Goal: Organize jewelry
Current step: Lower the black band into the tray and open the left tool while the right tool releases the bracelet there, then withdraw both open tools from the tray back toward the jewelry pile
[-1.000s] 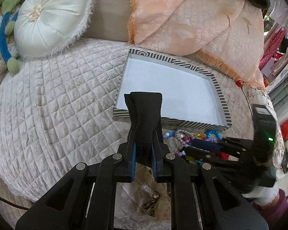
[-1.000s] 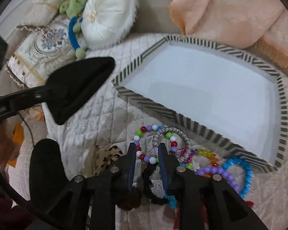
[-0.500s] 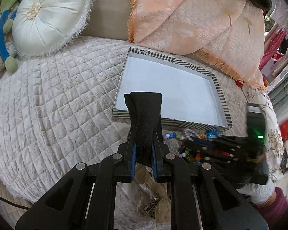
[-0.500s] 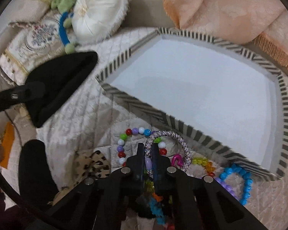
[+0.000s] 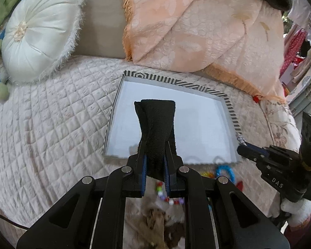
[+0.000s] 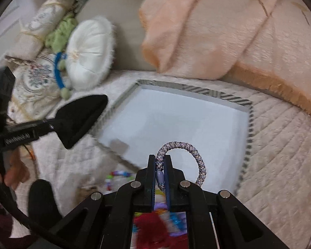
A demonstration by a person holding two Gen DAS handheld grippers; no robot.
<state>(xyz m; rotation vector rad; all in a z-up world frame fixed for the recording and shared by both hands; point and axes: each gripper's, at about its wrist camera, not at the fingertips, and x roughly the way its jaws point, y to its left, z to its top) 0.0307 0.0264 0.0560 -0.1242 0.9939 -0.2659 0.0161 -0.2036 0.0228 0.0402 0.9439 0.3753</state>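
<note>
My left gripper (image 5: 155,145) is shut on a folded black fuzzy band (image 5: 155,120), which sticks up over the near part of the striped-rimmed tray (image 5: 176,82) with a white floor. My right gripper (image 6: 160,161) is shut on a braided grey-lilac ring (image 6: 201,161), lifted over the tray's (image 6: 176,120) near edge. In the left wrist view the right gripper (image 5: 243,147) sits at the tray's near right corner. The black band (image 6: 80,116) shows at the left of the right wrist view. Loose bead bracelets (image 5: 170,199) and a blue ring (image 5: 224,170) lie on the quilt below the grippers.
A round white cushion (image 5: 35,33) lies at the back left and a peach fringed blanket (image 5: 197,31) behind the tray. A leopard-print scrunchie (image 5: 153,220) sits under the left gripper. The quilted bed drops away at the left and near edges.
The right gripper shut on the braided ring, lifted it off the bead pile and moved forward over the tray's edge. The left gripper with the black band also moved forward over the tray.
</note>
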